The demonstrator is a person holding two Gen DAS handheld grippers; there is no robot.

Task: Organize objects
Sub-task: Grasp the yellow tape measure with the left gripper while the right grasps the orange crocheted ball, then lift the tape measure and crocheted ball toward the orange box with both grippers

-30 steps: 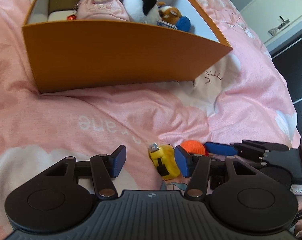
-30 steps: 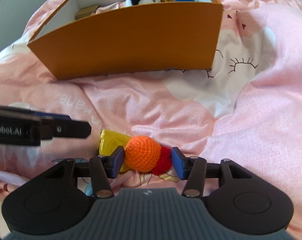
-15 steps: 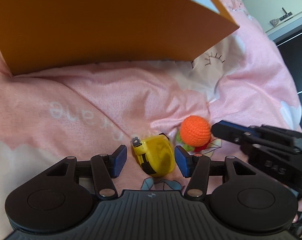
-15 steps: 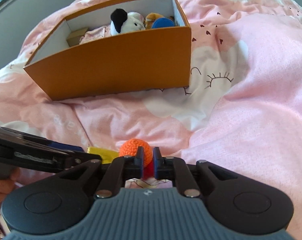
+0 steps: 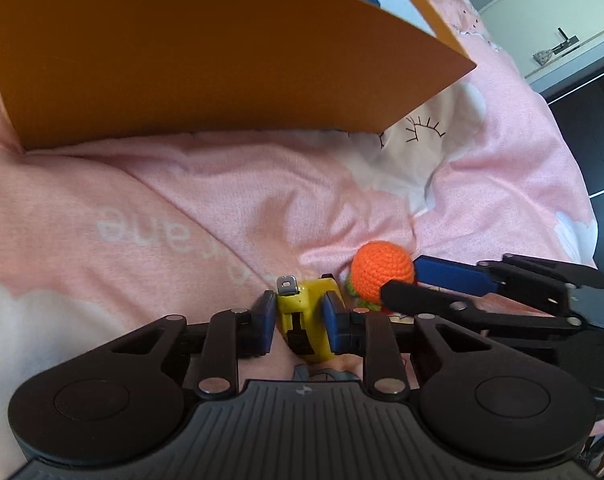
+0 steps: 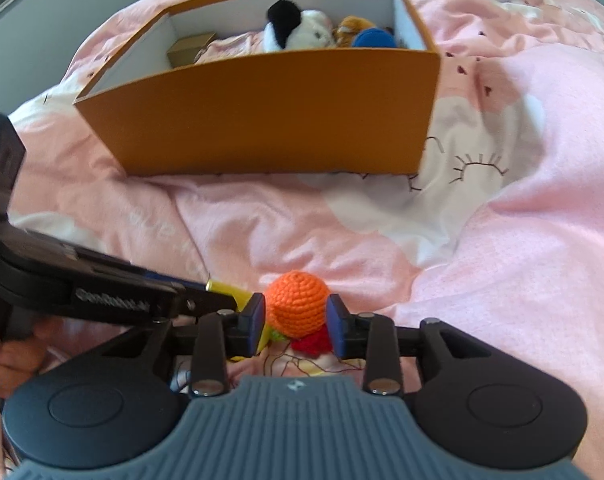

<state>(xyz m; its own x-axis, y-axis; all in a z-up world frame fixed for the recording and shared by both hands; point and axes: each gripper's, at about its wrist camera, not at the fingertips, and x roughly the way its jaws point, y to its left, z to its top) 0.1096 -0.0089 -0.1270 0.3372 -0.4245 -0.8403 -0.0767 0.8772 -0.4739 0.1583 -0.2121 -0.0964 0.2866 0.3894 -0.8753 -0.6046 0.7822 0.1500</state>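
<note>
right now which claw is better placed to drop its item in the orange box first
Right, by a small margin. The right claw brackets the crochet ball and looks into the open orange box. The left claw grips the yellow tape measure low, facing the box wall.

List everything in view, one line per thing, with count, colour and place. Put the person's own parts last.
tape measure: 1, yellow, on the bedspread, between the left gripper's pads
crochet toy: 1, orange ball with red and green parts, between the right gripper's pads
box: 1, orange outside, white inside, farther up the bed
plush toys: at least 2, black-and-white and brown, in the box's right end
round item: 1, blue, beside the brown plush
small carton: 1, tan, in the box's left end
bedspread: 1, pink and white
left gripper: 1, black, blue pads
right gripper: 1, black, blue pads
</note>
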